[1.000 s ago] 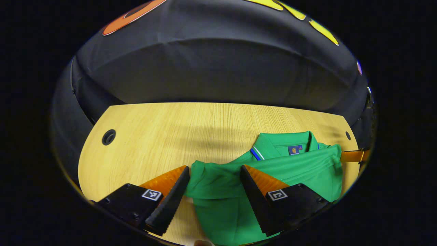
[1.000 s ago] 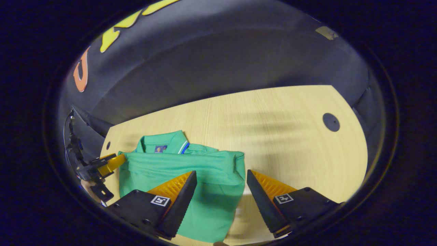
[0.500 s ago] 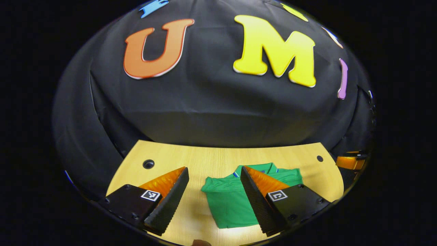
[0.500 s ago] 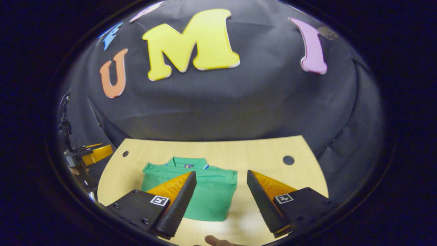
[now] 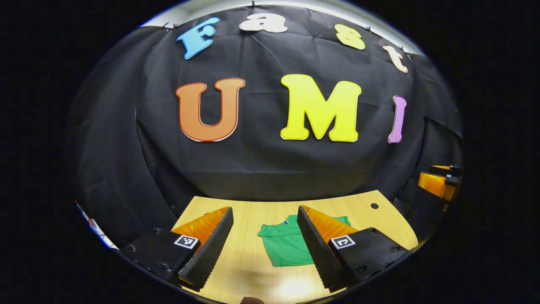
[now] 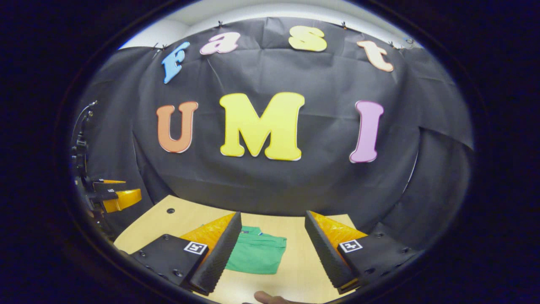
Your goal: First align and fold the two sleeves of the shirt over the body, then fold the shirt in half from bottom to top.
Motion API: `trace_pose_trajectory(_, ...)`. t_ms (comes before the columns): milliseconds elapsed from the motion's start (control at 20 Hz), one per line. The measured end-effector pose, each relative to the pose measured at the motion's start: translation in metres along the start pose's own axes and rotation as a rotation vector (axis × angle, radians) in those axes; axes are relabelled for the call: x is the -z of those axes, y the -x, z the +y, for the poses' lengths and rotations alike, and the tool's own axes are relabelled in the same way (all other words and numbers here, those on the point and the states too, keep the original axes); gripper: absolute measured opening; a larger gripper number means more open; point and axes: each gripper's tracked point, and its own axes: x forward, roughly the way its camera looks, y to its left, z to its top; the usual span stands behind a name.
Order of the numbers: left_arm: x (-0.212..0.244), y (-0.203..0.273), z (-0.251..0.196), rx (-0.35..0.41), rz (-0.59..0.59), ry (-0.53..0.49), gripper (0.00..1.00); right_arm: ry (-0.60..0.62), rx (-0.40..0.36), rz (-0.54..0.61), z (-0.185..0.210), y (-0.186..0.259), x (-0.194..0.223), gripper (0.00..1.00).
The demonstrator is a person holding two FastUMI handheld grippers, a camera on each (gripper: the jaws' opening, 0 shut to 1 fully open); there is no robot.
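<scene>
Shirt: we see the green polo shirt (image 5: 287,250), folded into a compact rectangle with its collar toward the black cloth wall, lying flat on the table. A second ago it spread wide between our fingers in both views; half a second ago it had already shrunk, and now it looks smaller again and sits low in each view.

Table: the pale wooden tabletop (image 5: 253,219) carries the shirt near its middle. It took up much of both views a second ago; now we see just a narrow band of it at the bottom, with a small round hole (image 5: 374,206) near its far right corner in the left gripper view and another (image 6: 170,210) near its far left corner in the right gripper view.

Left gripper: our left gripper (image 5: 263,209) has pulled back and tipped upward, well apart from the shirt. Its fingers are spread wide with nothing between them, as they were a second ago. In the right gripper view we see it off to the left, beyond the table edge (image 6: 112,198).

Right gripper: our right gripper (image 6: 273,214) has likewise drawn away from the shirt, fingers spread and holding nothing. In the left gripper view it shows at the right edge (image 5: 438,182), clear of the table.

Hand: a fingertip (image 6: 270,298) peeks in at the bottom of the right gripper view.
</scene>
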Motion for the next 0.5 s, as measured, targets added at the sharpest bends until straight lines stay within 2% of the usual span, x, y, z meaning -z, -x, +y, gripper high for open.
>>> trace_pose_trajectory(100, 0.002, 0.024, -0.008, 0.012, -0.013, 0.005, 0.98, -0.006, 0.019, -0.039, 0.0, 0.03, 0.002, 0.92)
trace_pose_trajectory(250, 0.012, 0.054, -0.02, 0.019, -0.039, -0.016, 0.98, -0.038, 0.066, -0.051, -0.007, 0.061, 0.022, 0.96)
trace_pose_trajectory(300, 0.019, 0.061, -0.025, 0.023, -0.033, -0.022, 0.98, -0.042, 0.081, -0.052, -0.01, 0.07, 0.031, 0.92)
trace_pose_trajectory(400, 0.033, 0.074, -0.036, 0.041, -0.026, -0.014, 0.98, -0.031, 0.128, -0.037, -0.018, 0.081, 0.05, 0.92)
trace_pose_trajectory(500, 0.044, 0.084, -0.045, 0.058, -0.024, 0.014, 0.98, -0.022, 0.136, -0.035, -0.016, 0.088, 0.059, 0.92)
